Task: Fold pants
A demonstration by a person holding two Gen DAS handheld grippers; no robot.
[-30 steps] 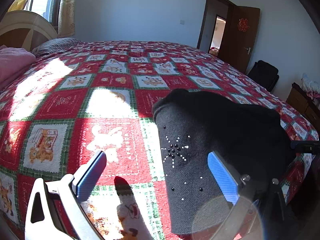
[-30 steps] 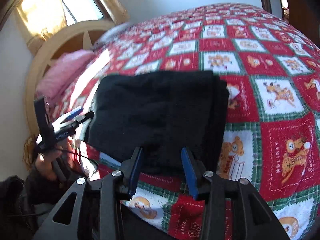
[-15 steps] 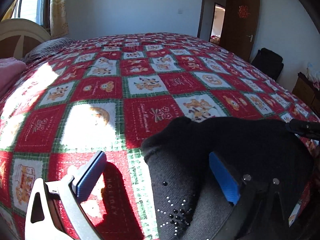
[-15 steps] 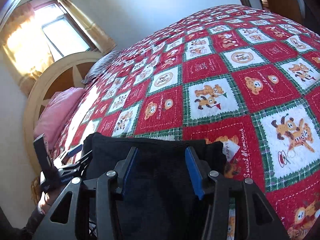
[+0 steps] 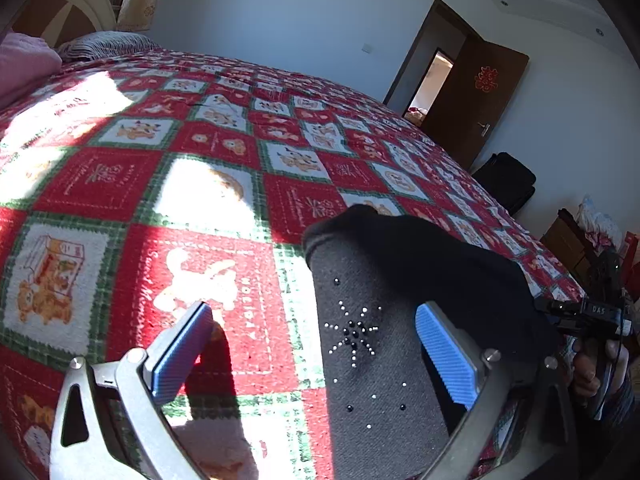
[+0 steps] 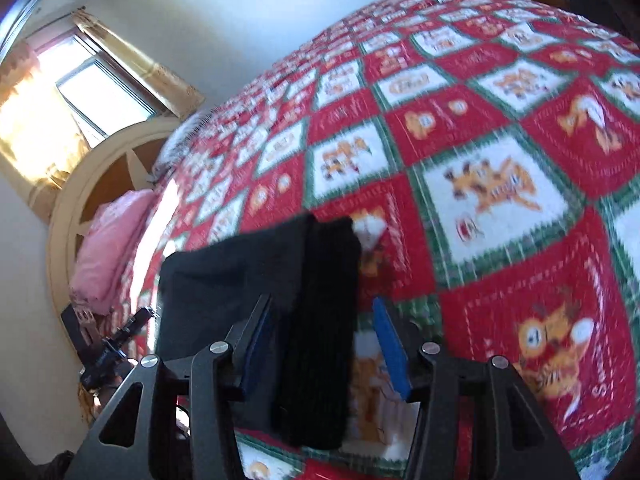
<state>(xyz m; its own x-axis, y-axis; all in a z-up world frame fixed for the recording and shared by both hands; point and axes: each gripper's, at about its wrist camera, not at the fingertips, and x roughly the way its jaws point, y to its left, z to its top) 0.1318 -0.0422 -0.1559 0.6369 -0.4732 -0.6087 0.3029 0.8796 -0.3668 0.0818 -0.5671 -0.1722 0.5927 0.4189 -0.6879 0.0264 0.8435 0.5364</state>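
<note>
The dark pants (image 5: 384,312) lie folded into a thick block on the red patchwork bedspread (image 5: 208,200), with a beaded star on the upper face. In the right wrist view the pants (image 6: 280,280) show as a black folded stack near the bed's edge. My left gripper (image 5: 316,344) is open, its jaws wide, one blue pad over the bedspread and one over the pants. My right gripper (image 6: 324,348) is open over the stack's right edge, holding nothing. The right gripper also shows in the left wrist view (image 5: 584,316), beyond the pants.
A pink pillow (image 6: 108,252) and a wooden headboard (image 6: 80,184) stand at the bed's head under a window. A brown door (image 5: 476,96), a black bag (image 5: 504,180) and a low wooden cabinet (image 5: 568,244) line the far wall.
Both grippers have lifted and drawn back from the folded pants. The right gripper has shifted toward the stack's right edge and its jaws have widened. The pants lie still.
</note>
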